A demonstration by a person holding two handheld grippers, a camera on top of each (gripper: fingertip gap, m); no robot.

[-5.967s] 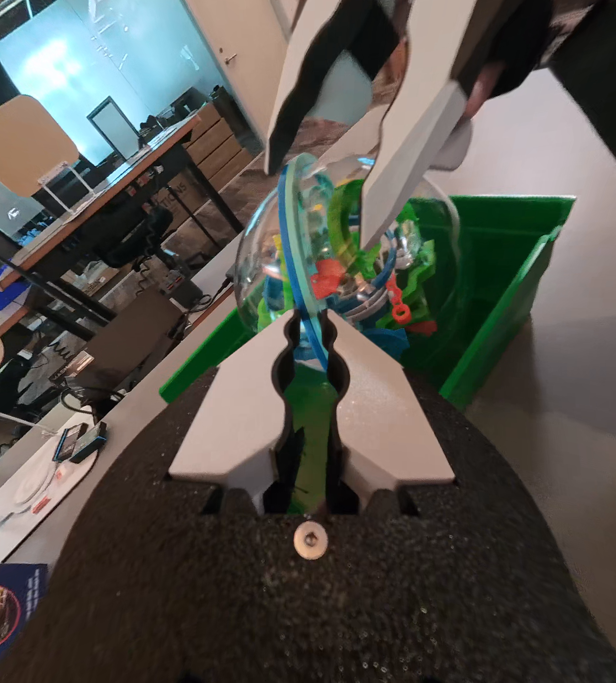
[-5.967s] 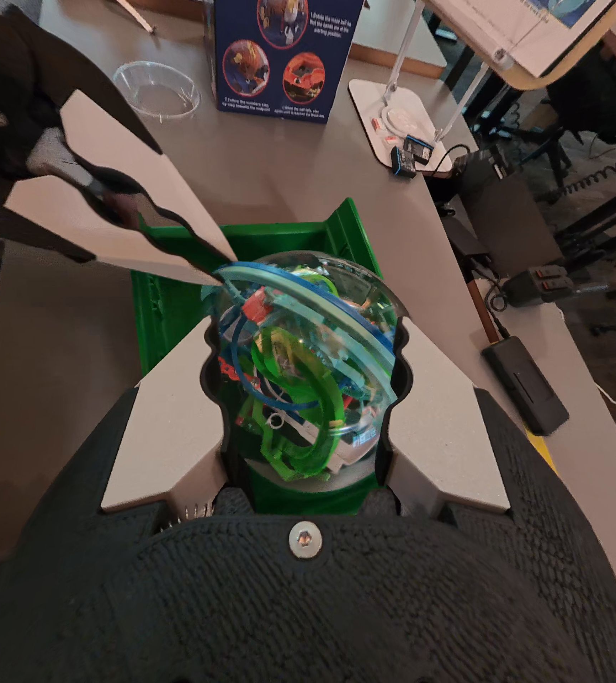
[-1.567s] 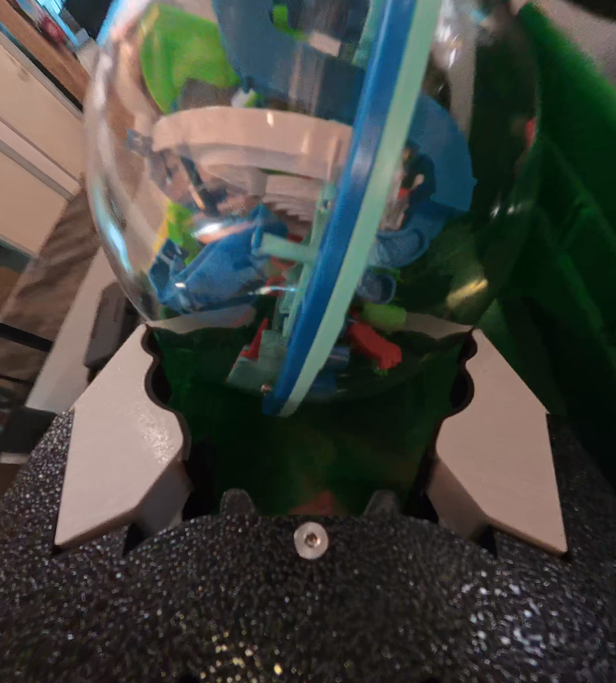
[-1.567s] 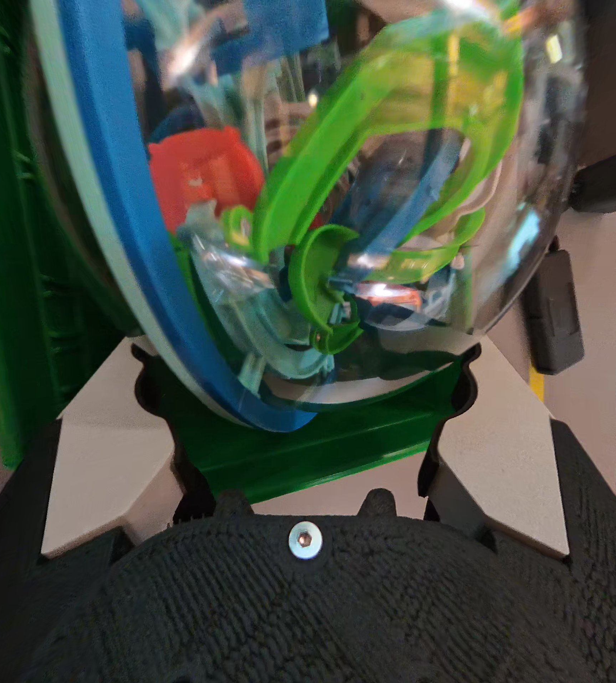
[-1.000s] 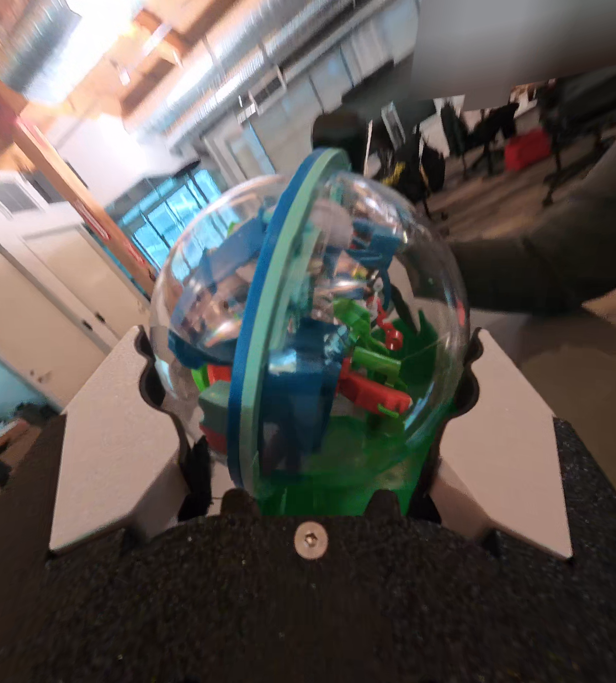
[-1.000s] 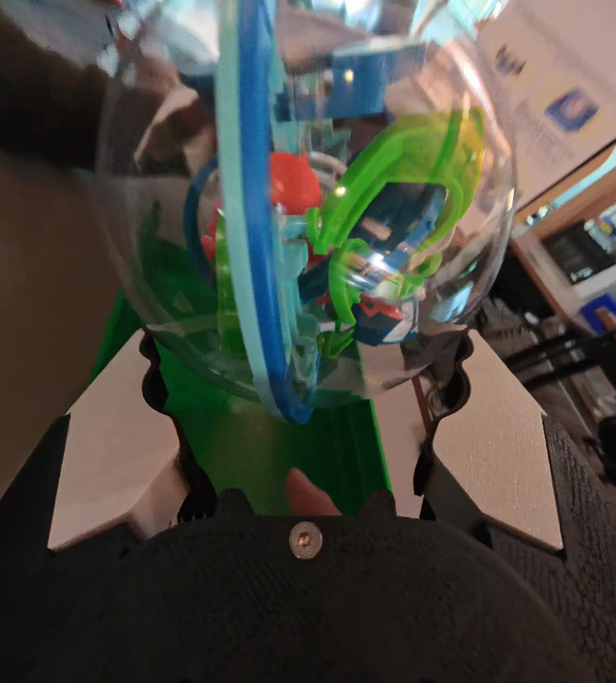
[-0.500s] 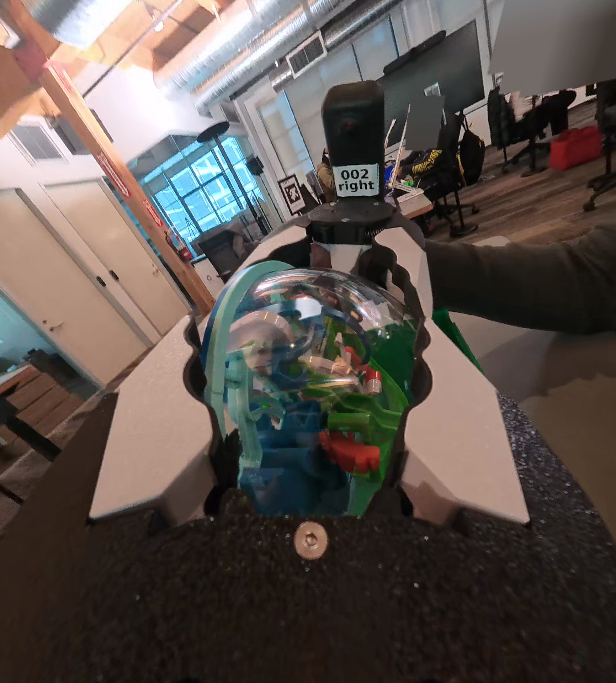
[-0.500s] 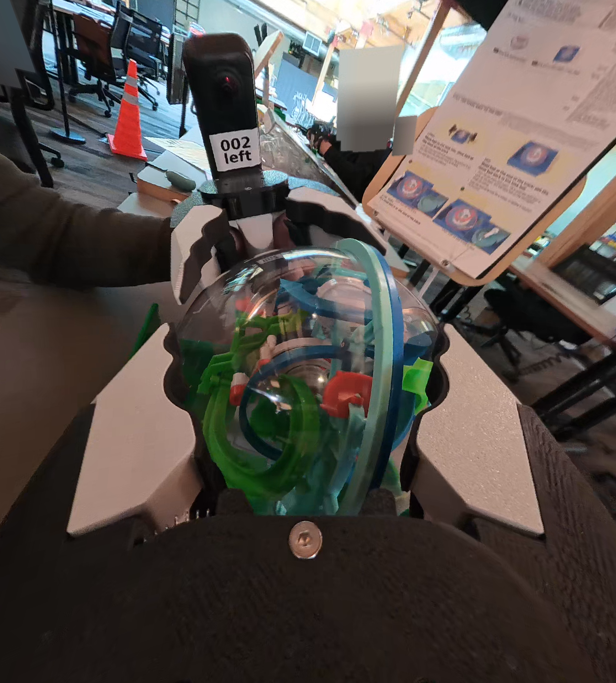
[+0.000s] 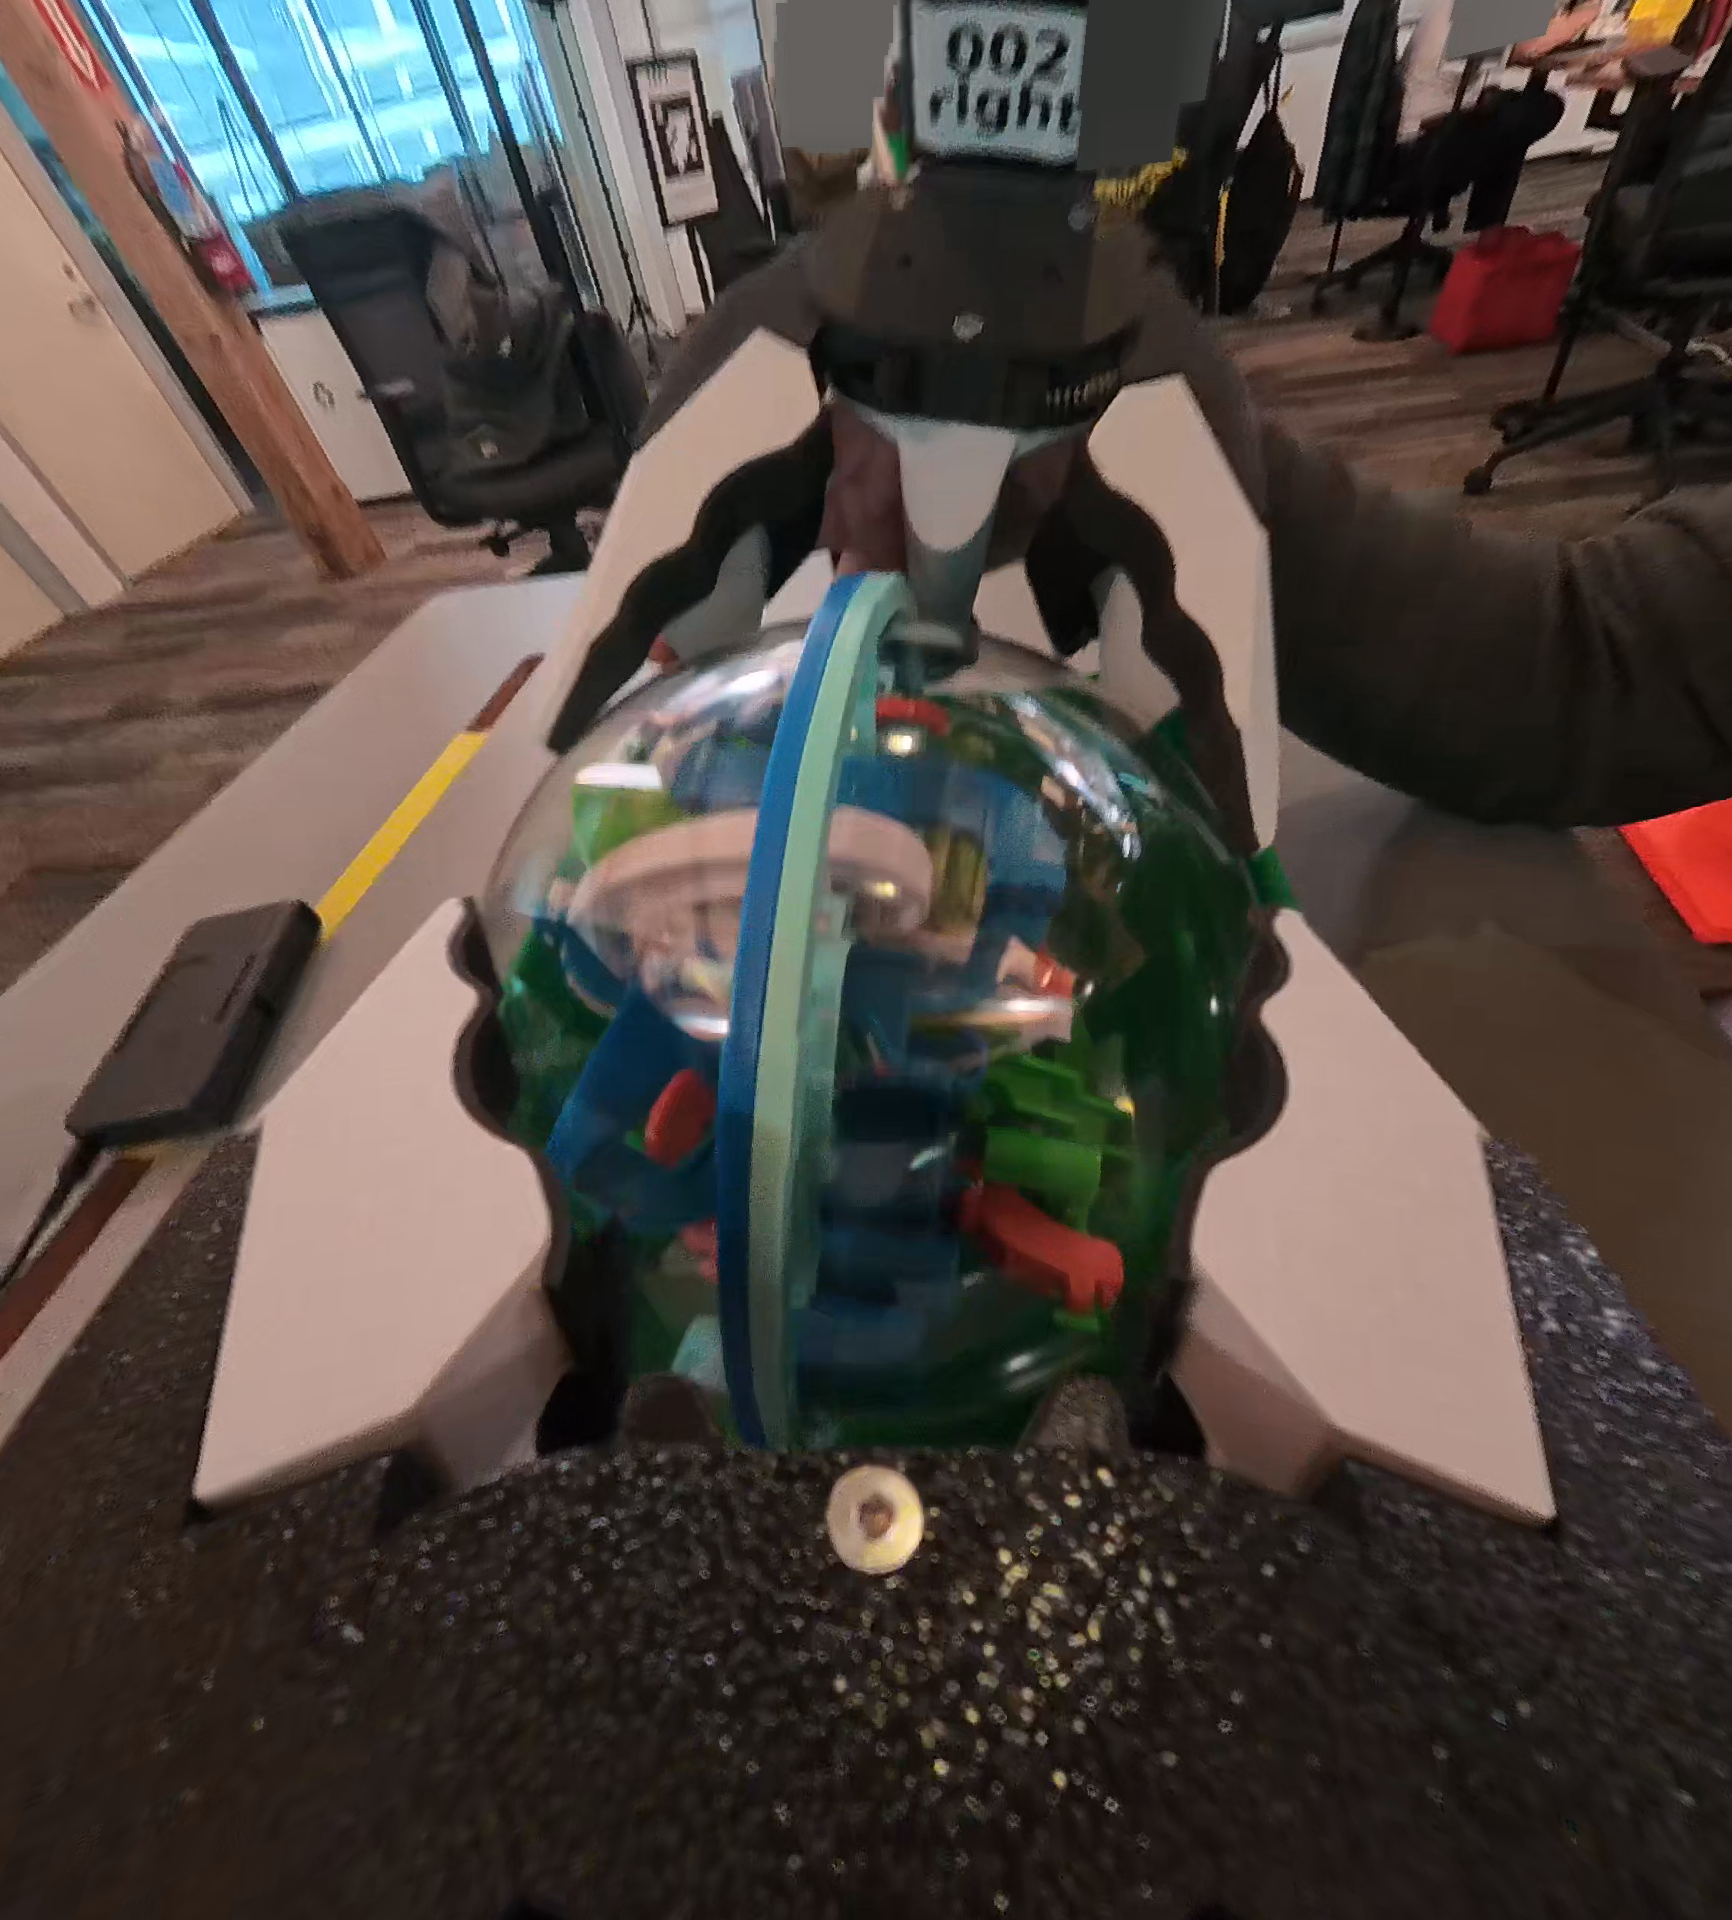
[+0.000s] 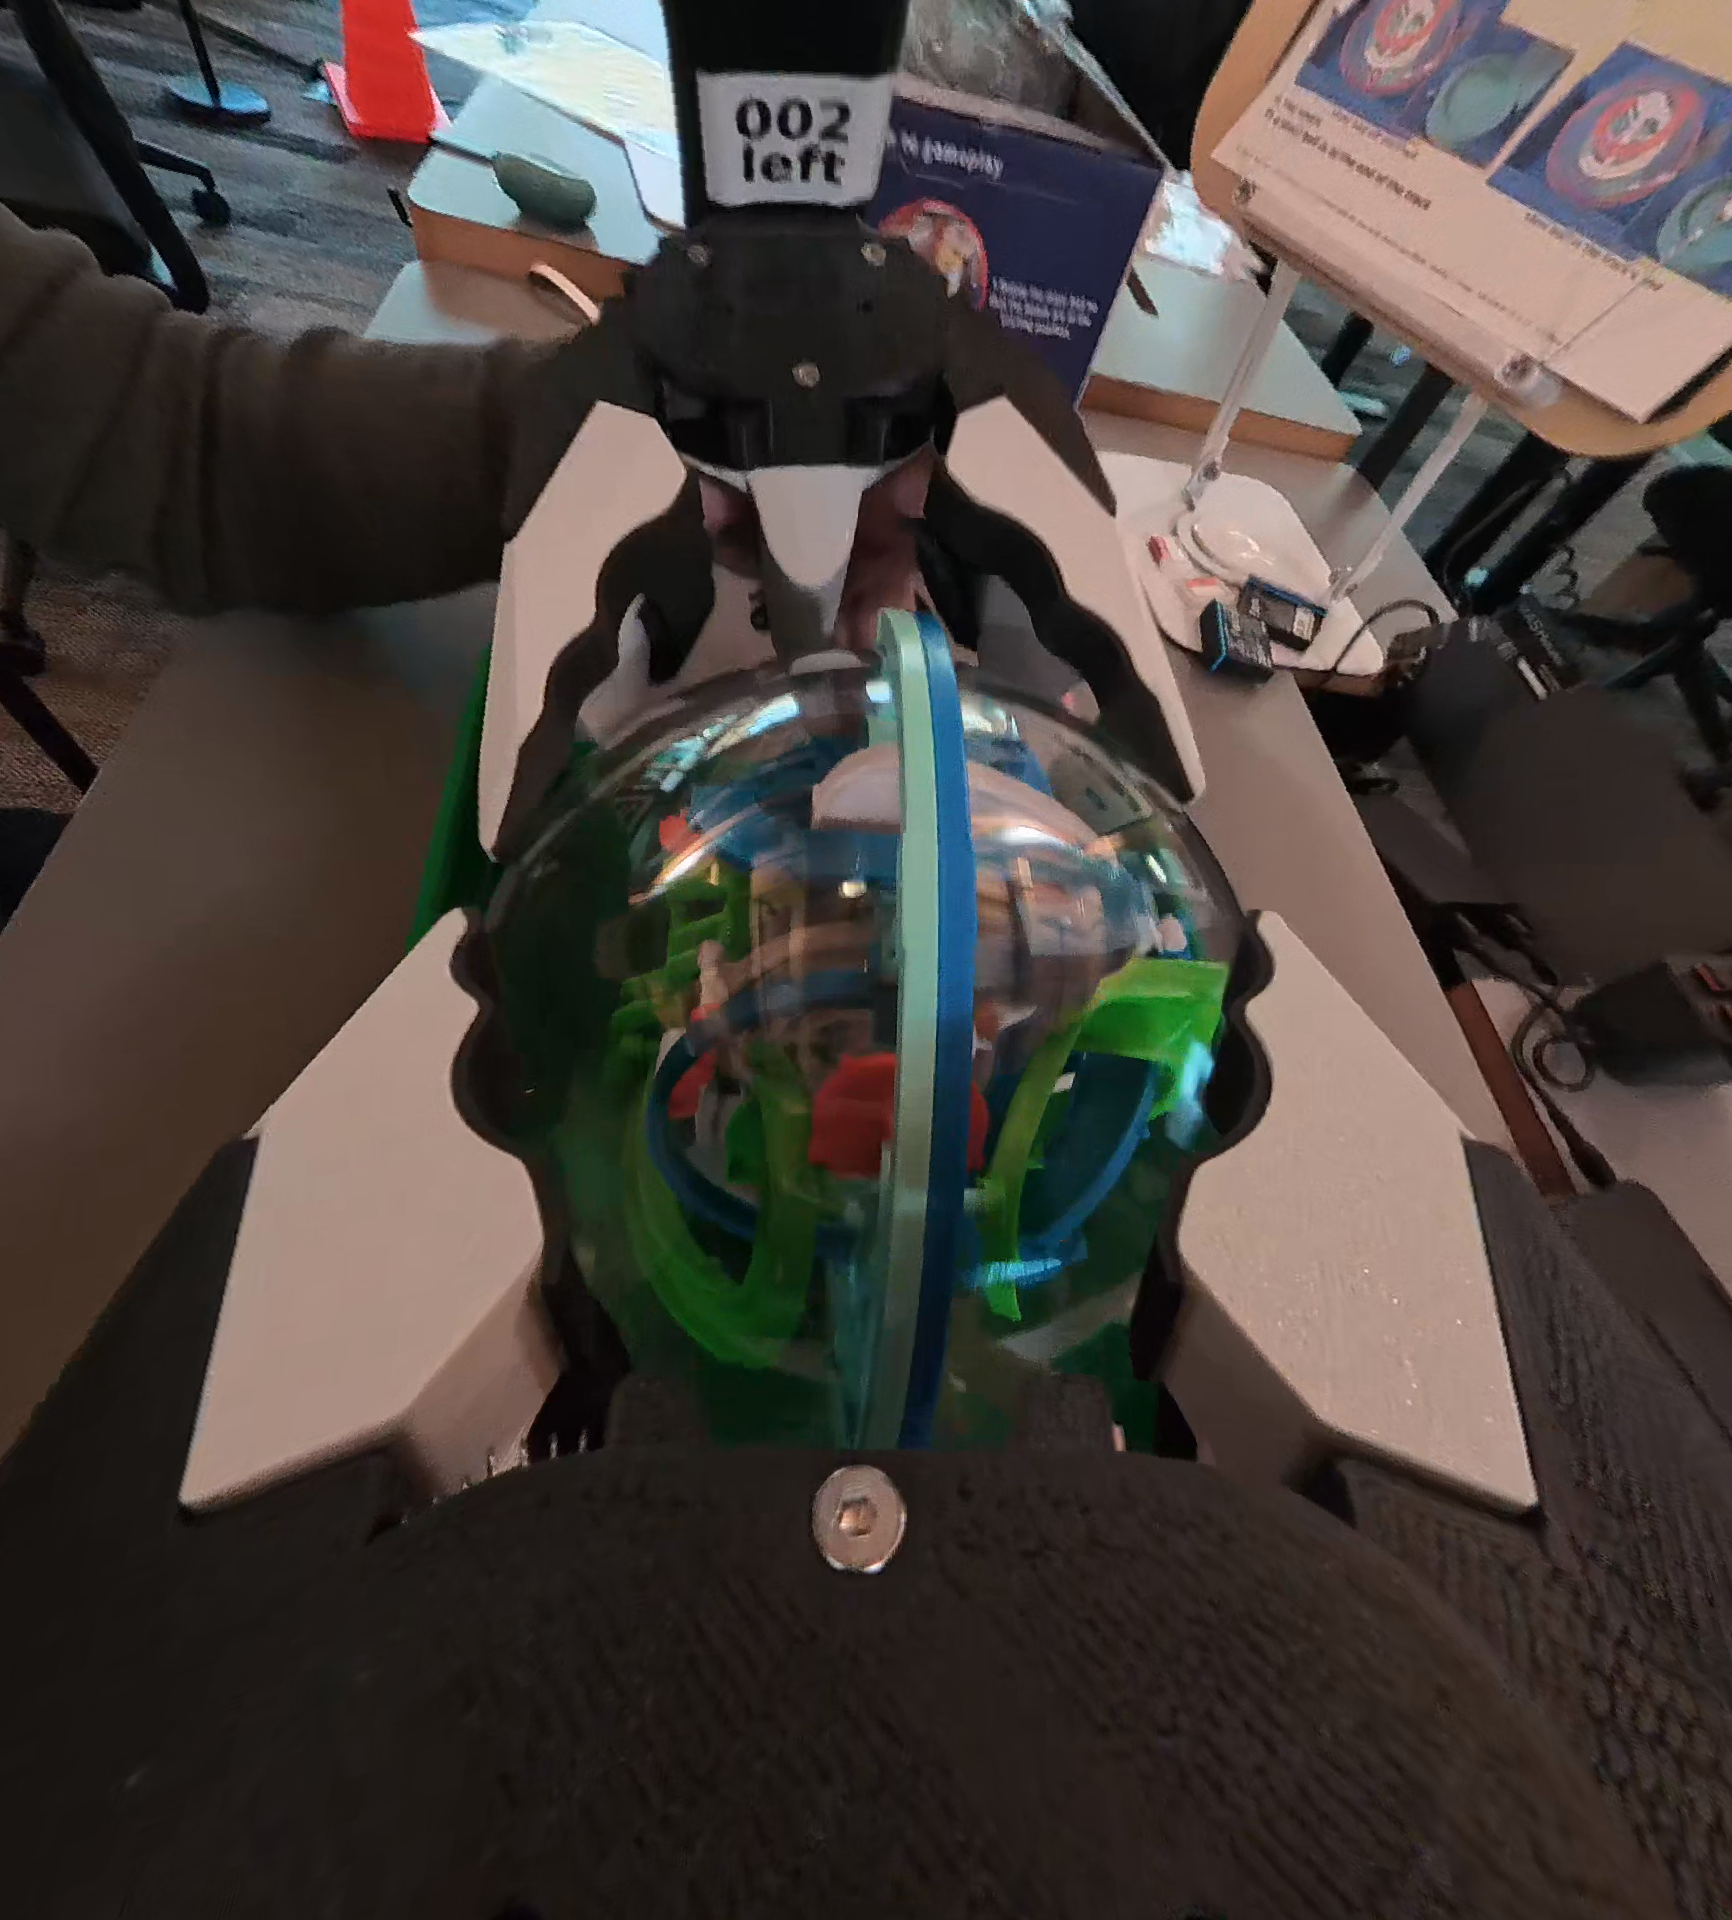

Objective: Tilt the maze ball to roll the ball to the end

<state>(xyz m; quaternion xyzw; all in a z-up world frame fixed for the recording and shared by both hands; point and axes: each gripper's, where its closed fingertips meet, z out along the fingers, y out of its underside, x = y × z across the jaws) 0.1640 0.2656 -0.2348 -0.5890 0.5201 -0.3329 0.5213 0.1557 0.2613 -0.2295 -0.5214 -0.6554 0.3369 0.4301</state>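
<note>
The maze ball (image 9: 872, 1018) is a clear sphere with a blue and pale green band around it and green, blue and red tracks inside. It is held above the grey table (image 10: 166, 831). My left gripper (image 9: 867, 920) is shut on it, one pad against each side. My right gripper (image 10: 857, 925) is shut on it from the opposite side. Each gripper's white fingers show in the other's view, around the far half of the ball (image 9: 696, 499) (image 10: 571, 540). The band stands upright between them. I cannot pick out the small ball inside.
A green bin (image 10: 446, 790) lies under the ball. A black power brick (image 9: 187, 1029) lies at the table edge. A blue box (image 10: 1028, 229), a stand with a printed sheet (image 10: 1527, 156) and small devices (image 10: 1257, 613) are behind. A sleeve (image 9: 1527, 665) reaches in. Only a small space, under 4 cm, lies between the two pairs of fingers.
Both grippers went from wide around the ball at the bin to clasping it from opposite sides. In the last half second the ball turned and both views tipped down toward the table.
</note>
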